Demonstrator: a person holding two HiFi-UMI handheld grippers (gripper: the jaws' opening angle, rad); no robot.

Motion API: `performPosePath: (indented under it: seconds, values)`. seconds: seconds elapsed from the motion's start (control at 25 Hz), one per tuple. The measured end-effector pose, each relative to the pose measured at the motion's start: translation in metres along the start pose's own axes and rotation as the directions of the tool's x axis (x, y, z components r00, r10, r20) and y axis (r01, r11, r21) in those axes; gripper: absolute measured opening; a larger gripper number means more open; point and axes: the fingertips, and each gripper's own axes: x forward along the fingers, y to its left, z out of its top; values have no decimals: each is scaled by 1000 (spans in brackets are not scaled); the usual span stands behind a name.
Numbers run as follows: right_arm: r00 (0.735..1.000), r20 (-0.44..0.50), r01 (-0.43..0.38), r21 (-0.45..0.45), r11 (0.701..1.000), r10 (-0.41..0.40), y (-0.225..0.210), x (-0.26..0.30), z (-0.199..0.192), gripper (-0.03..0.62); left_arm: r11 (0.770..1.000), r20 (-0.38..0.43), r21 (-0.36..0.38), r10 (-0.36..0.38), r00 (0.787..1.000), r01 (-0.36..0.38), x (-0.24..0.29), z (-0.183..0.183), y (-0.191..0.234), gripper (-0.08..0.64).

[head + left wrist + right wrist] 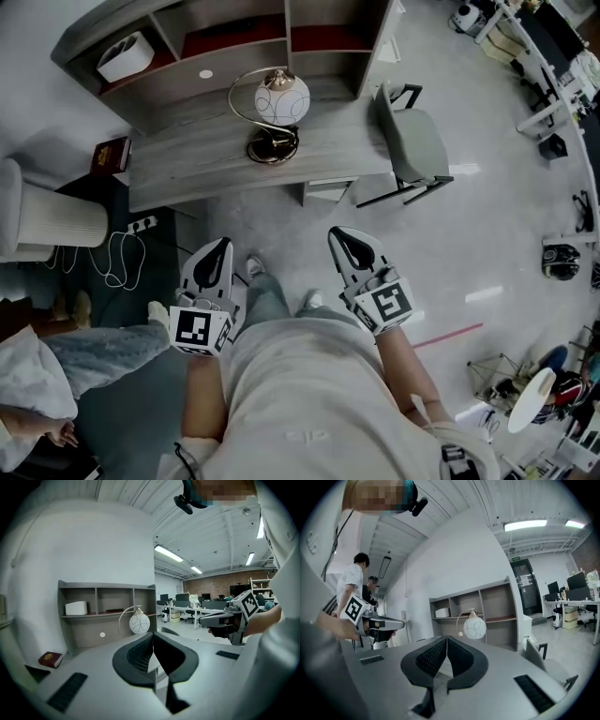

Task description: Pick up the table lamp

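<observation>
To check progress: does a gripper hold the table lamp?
No, the table lamp stands on the desk, apart from the left gripper and right gripper.

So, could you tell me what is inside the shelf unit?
In the shelf unit, a white box sits in the left compartment; the table lamp covers part of the lower recess.

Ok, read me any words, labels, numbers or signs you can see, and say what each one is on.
No legible text.
Gold print on the dark red book, on the grey wooden desk: too small to read.
The green sign above the dark doorway: too blurred to read.
The square markers on the left gripper and right gripper: patterns, no words.
</observation>
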Motion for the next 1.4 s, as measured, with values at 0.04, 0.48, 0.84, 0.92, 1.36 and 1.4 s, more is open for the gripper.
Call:
performPosePath:
  seconds: [0.04,0.48,0.84,0.92,1.36,1.4]
  values:
    - [1000,-8,5,-1,1000,-5,-2,10,-3,32,1000,-1,1,0,1000,0,6,-2,10,15]
    - [990,-83,114,13,993,-112,-8,138,-12,34,994,3,18,-104,995,104,73,-6,140,15]
    - [962,-128,247,33,968,-241,-26,187,-36,34,968,-29,111,-225,974,227,132,-6,187,17]
    - [958,-138,259,36,965,-252,-35,189,-42,34,964,-36,130,-229,973,232,147,0,191,17]
    - [962,-144,247,105,963,-231,-110,179,-75,35,935,-108,274,-203,973,226,241,26,167,67]
    - [964,-144,240,110,964,-224,-114,181,-77,35,933,-123,282,-198,973,225,250,25,167,74]
